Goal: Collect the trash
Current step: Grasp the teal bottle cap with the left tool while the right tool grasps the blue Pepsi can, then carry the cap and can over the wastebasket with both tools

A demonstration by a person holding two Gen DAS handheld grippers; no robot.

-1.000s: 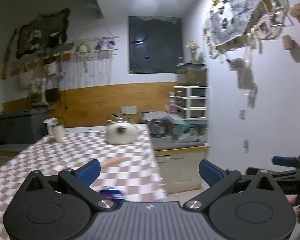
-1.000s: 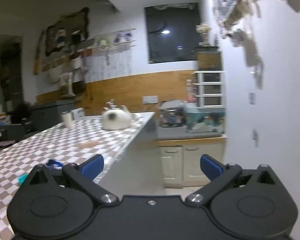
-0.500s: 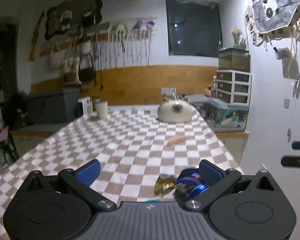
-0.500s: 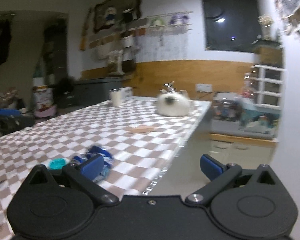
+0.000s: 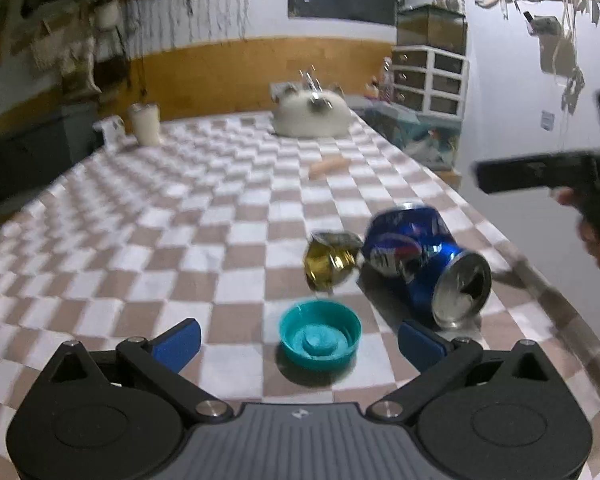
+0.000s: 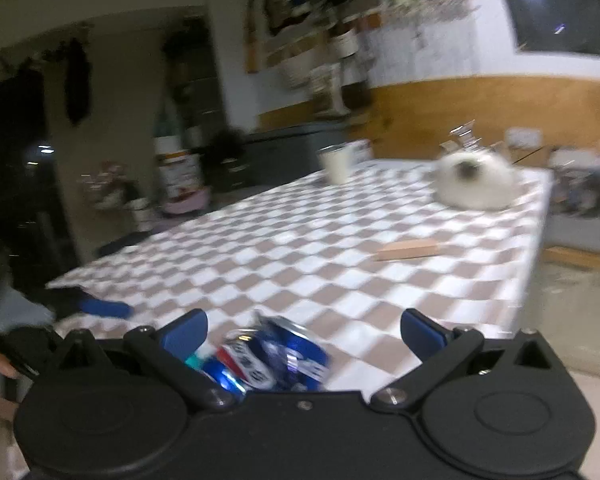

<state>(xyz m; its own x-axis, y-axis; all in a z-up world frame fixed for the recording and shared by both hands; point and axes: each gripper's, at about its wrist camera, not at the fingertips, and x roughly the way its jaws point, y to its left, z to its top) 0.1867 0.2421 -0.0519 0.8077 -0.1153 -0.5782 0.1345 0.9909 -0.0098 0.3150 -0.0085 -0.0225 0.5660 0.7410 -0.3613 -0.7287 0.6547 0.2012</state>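
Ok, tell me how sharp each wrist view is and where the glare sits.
Left wrist view: teal cap fairly sharp, glare on the crushed blue can and gold wrapper, far end soft. Right wrist view: motion-blurred throughout, the can smeared, room dim.

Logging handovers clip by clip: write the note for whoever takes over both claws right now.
Left claw: open, empty, low over the checkered table, the teal cap between its fingers.
Right claw: open, empty, the crushed blue can just ahead of it.
Trash: cap, gold wrapper and blue can lie clustered near the table's right edge.
Done: nothing picked up.
Left: grab all three. No bin is in view. A tan stick farther back may also be trash.
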